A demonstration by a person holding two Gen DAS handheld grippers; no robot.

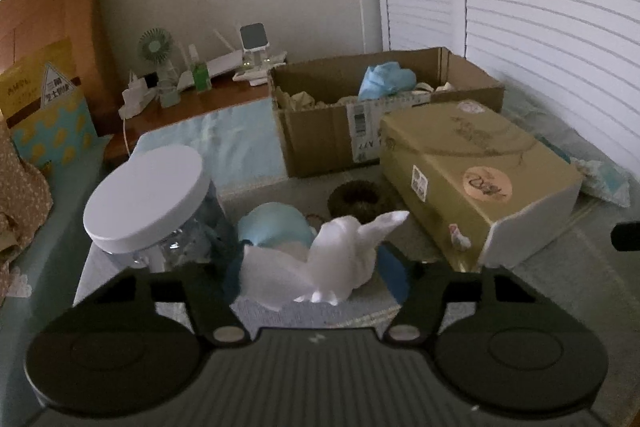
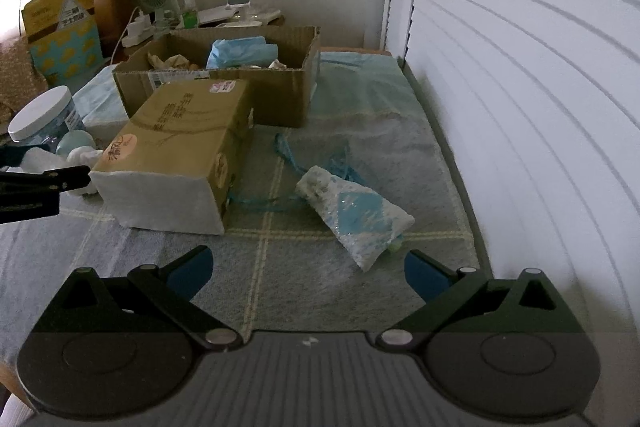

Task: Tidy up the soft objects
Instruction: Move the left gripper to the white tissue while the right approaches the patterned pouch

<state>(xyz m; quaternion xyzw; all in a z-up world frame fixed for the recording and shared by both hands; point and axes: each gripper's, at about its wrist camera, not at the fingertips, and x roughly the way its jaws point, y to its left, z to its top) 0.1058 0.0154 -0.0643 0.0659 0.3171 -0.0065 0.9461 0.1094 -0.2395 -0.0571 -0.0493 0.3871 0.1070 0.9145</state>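
Observation:
My left gripper (image 1: 316, 273) is shut on a crumpled white cloth (image 1: 320, 263), held between its blue pads just above the bed; the cloth also shows in the right wrist view (image 2: 82, 157). Behind it lies a pale blue soft object (image 1: 276, 225). My right gripper (image 2: 306, 269) is open and empty above the bedspread, just short of a blue-and-white patterned soft packet (image 2: 354, 213). An open cardboard box (image 1: 320, 143) (image 2: 280, 95) at the back holds a blue cloth (image 1: 384, 79) and crumpled items.
A yellow tissue carton (image 1: 472, 179) (image 2: 180, 155) lies between the grippers. A white-lidded clear jar (image 1: 148, 199) stands left. A dark ring-shaped item (image 1: 356, 199) lies by the carton. A blue plastic bag (image 2: 320, 163) lies flat. Louvred doors (image 2: 540, 107) run along the right; a cluttered nightstand (image 1: 192, 95) stands behind.

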